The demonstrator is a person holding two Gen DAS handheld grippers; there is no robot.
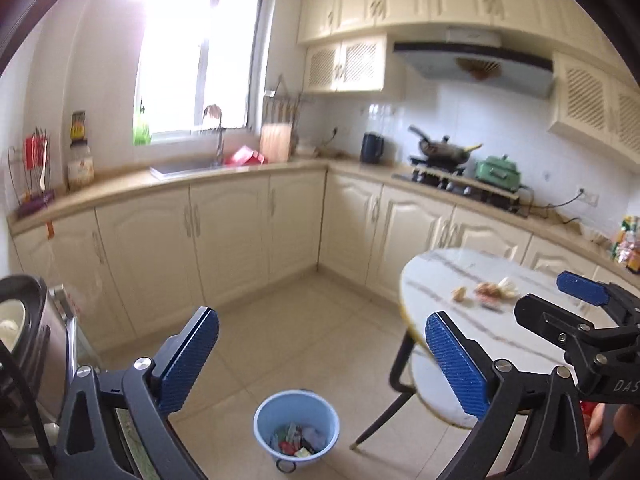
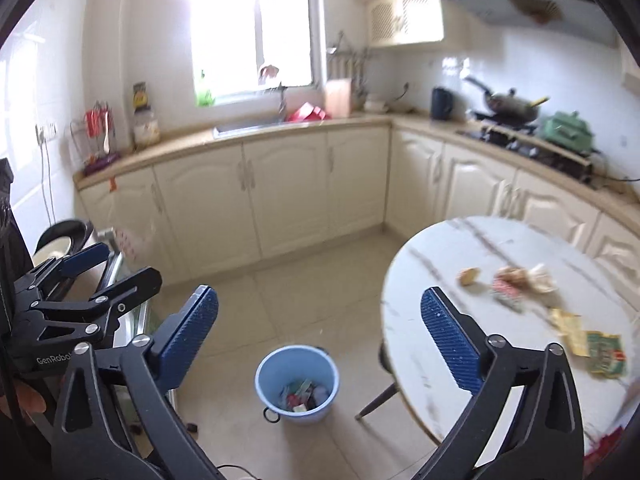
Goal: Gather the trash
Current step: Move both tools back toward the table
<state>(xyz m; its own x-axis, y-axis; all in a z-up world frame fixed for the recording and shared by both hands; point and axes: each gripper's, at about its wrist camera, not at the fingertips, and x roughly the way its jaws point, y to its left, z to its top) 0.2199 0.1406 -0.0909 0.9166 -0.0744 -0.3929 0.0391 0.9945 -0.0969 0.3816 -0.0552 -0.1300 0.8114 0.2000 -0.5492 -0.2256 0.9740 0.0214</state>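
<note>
Cream-cabinet kitchen; round white marble table at 3 o'clock holds scattered wrappers. Light-blue plastic bucket, 6 o'clock, part-filled. Left gripper, right gripper: fingers spread, empty. Risk: thin flat wrappers slipping from the pads and missing the bucket.

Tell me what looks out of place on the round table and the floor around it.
Litter lies loose on the round table: a yellowish scrap, a crumpled heap and flattened wrappers toward its right side. It belongs in the blue bucket on the floor, which already holds some trash. The floor shows no spill.
</note>
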